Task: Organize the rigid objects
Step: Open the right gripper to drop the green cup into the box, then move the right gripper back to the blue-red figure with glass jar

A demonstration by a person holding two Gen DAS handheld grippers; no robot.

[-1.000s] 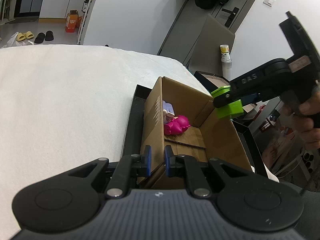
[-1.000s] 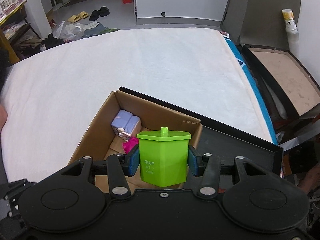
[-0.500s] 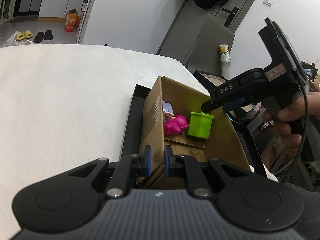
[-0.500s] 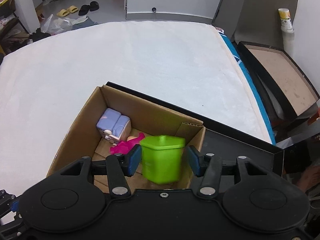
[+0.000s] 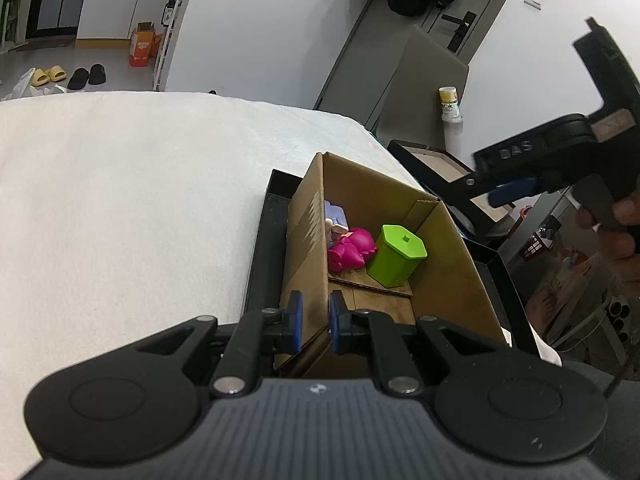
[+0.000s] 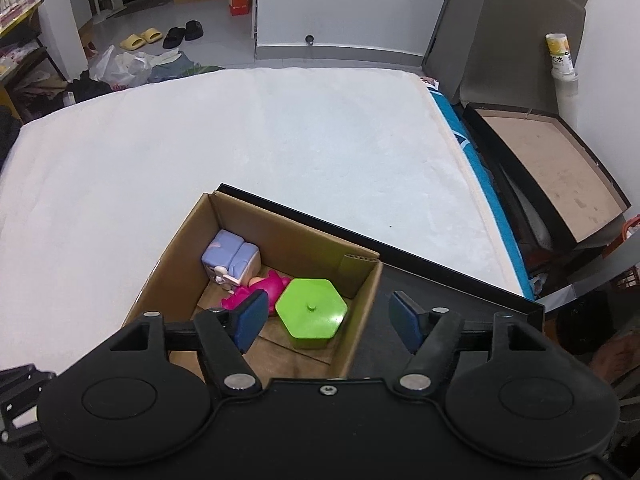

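Note:
An open cardboard box [image 6: 276,232] stands in a black tray [image 6: 448,280] on the white bed. Inside it are a green hexagonal container [image 6: 312,308], a pink toy [image 6: 262,288] and a lilac block toy [image 6: 230,258]. They also show in the left wrist view: the green container [image 5: 396,250], the pink toy [image 5: 352,248], the lilac toy [image 5: 336,218]. My left gripper [image 5: 312,322] is shut on the near left wall of the box [image 5: 308,240]. My right gripper [image 6: 328,320] is open and empty above the green container; it shows raised at the right in the left wrist view [image 5: 516,192].
The white bed cover [image 6: 240,140] spreads to the left and beyond the box. Another black tray with a cardboard liner [image 6: 548,160] lies off the bed at the right, by a grey panel and a white tube [image 6: 560,60]. Shoes and bags lie on the far floor.
My right gripper lowered the green container into the box, opened and let it go, then rose away. The container now stands in the box beside the pink toy. My left gripper stayed put.

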